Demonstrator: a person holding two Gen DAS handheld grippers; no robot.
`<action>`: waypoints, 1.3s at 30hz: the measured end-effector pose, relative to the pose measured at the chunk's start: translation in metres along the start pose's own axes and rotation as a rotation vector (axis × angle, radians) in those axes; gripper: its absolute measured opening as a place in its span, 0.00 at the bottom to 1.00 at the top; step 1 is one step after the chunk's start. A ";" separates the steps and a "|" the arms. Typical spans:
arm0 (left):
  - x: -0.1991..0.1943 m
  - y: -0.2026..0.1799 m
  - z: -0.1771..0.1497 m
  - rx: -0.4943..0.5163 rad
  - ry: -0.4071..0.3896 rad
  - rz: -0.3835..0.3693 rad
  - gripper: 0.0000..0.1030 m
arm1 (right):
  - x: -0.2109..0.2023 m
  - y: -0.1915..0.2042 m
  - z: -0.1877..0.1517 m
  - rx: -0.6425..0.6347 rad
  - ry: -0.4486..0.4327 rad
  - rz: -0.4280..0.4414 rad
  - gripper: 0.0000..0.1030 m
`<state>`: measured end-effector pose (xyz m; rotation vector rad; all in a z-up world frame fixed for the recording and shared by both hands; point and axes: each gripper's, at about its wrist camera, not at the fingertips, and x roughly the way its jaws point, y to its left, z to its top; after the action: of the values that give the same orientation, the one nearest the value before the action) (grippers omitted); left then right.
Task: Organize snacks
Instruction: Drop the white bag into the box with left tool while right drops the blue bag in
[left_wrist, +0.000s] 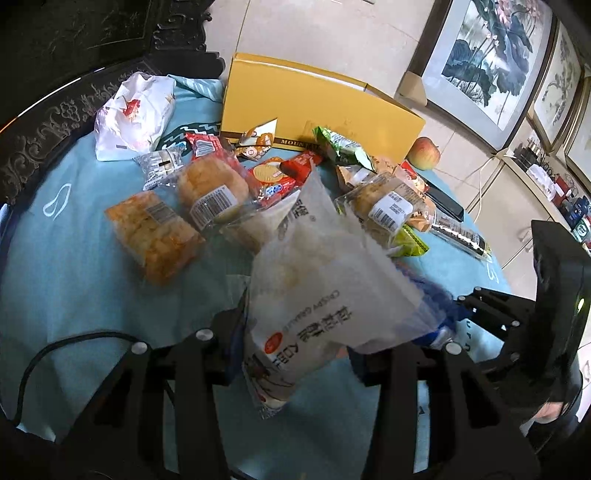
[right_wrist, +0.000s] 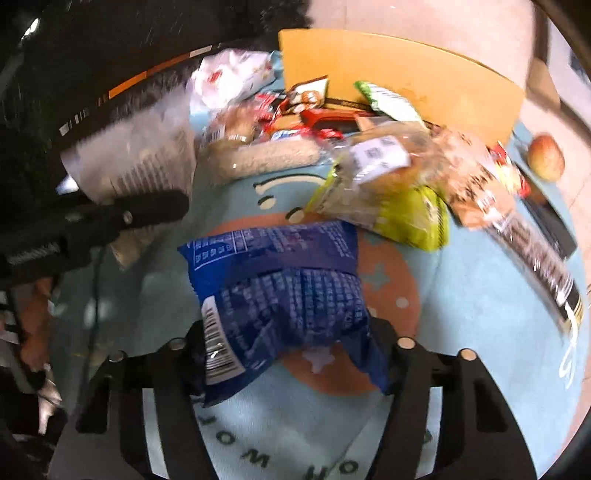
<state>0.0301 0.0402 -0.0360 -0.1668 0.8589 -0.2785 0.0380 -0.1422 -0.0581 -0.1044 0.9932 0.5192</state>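
Left tool (left_wrist: 306, 354) gripping white snack bag (left_wrist: 317, 280), right tool (right_wrist: 291, 354) seemingly clamping blue packet (right_wrist: 284, 291)

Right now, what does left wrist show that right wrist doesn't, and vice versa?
Left wrist only: framed paintings on the wall, the orange cracker pack, and the left gripper clamped on the white snack bag.
Right wrist only: the right gripper around the blue snack bag, and the cartoon face on the blue mat.
Both: yellow box, apple, the snack pile.
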 end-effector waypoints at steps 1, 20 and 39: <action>-0.001 0.000 0.000 0.000 -0.002 0.000 0.44 | -0.005 -0.004 -0.003 0.012 -0.009 0.008 0.61; -0.038 -0.059 0.063 0.054 -0.121 -0.013 0.44 | -0.126 -0.091 0.044 0.185 -0.430 -0.038 0.63; 0.114 -0.047 0.290 -0.125 -0.148 0.121 0.49 | -0.023 -0.181 0.216 0.303 -0.440 -0.222 0.69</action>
<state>0.3140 -0.0304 0.0806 -0.2484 0.7368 -0.0978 0.2784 -0.2409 0.0534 0.1638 0.6089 0.1703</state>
